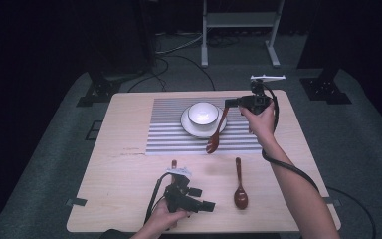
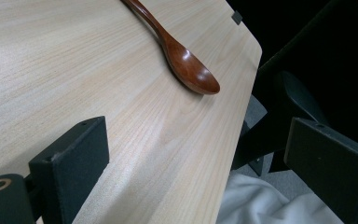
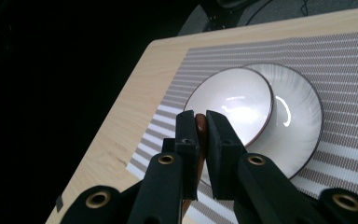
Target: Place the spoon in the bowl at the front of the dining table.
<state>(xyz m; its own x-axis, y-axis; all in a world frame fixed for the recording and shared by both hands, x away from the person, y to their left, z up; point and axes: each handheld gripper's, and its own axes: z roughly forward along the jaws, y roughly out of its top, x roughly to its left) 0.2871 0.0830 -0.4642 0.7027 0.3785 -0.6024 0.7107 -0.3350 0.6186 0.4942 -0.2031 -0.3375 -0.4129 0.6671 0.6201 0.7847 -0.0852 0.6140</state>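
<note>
My right claw (image 3: 202, 133) pinches the handle end of a brown spoon (image 1: 217, 132); its bowl hangs below, beside the white bowl (image 1: 203, 113). It looks light, stiff and glossy, so likely to swivel. My left claw (image 2: 193, 165) gapes empty; a second spoon (image 2: 186, 65) lies ahead on the desk (image 1: 129, 169).

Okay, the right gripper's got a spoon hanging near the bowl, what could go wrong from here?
1. The right gripper pinches the held spoon only at its handle tip, so it may swing or slip.
2. Its head hangs beside the saucer under the bowl; a careless move could knock them.
3. The second spoon lies near the table edge.
</note>
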